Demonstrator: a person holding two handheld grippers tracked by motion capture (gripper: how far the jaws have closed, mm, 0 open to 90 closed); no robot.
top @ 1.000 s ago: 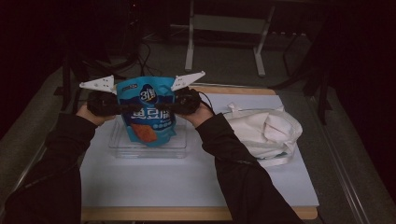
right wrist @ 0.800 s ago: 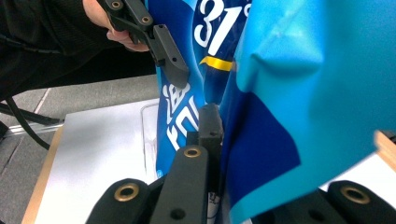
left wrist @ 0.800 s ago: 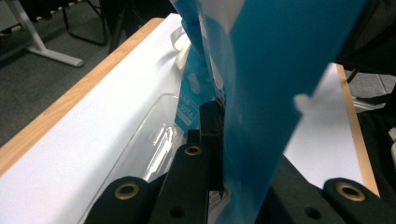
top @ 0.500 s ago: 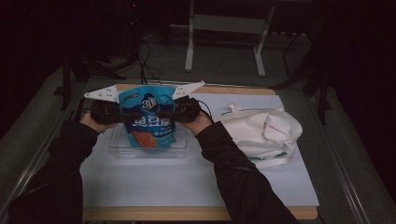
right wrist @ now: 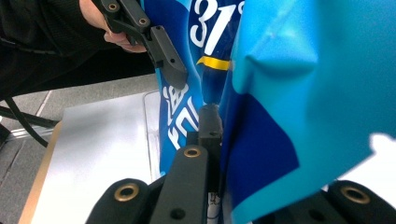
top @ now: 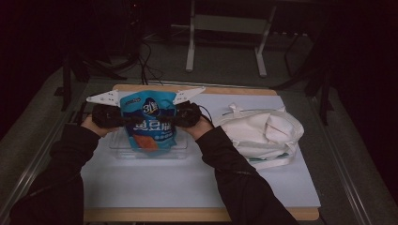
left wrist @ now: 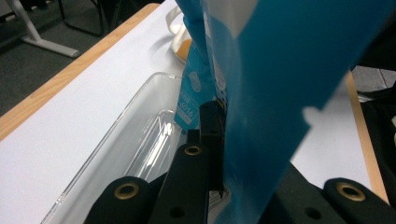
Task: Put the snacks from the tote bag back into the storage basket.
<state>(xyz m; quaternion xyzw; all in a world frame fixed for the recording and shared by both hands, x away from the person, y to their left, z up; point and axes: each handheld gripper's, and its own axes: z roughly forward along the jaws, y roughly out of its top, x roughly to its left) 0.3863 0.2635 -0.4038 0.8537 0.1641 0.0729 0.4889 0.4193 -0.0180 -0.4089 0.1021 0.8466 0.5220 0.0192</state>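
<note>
From the high view, both hands are holding a glossy blue plastic refill pouch with white lettering and an orange patch [top: 149,123] upright between them, one gripper on each side edge. The left gripper [top: 118,116] pinches the pouch's left edge and the right gripper [top: 177,115] pinches its right edge, jaws pressed together on the plastic. The pouch's bottom sits down inside a clear rectangular plastic tray [top: 180,151], which is on the white mat [top: 155,180] toward the table's far left corner. A crumpled white cloth tote bag [top: 263,133] lies near the table's right edge, well apart from the tray.

In the left gripper view, the left gripper [left wrist: 219,140] has its black jaws clamped on the blue pouch [left wrist: 280,79], with the clear tray [left wrist: 135,135] just below and to the side.

In the right gripper view, the right gripper [right wrist: 217,135] is likewise squeezed onto the pouch [right wrist: 299,74] edge, and across the pouch you can see the left gripper [right wrist: 154,42] biting the opposite side, held by a hand [right wrist: 105,23] in a dark sleeve.
</note>
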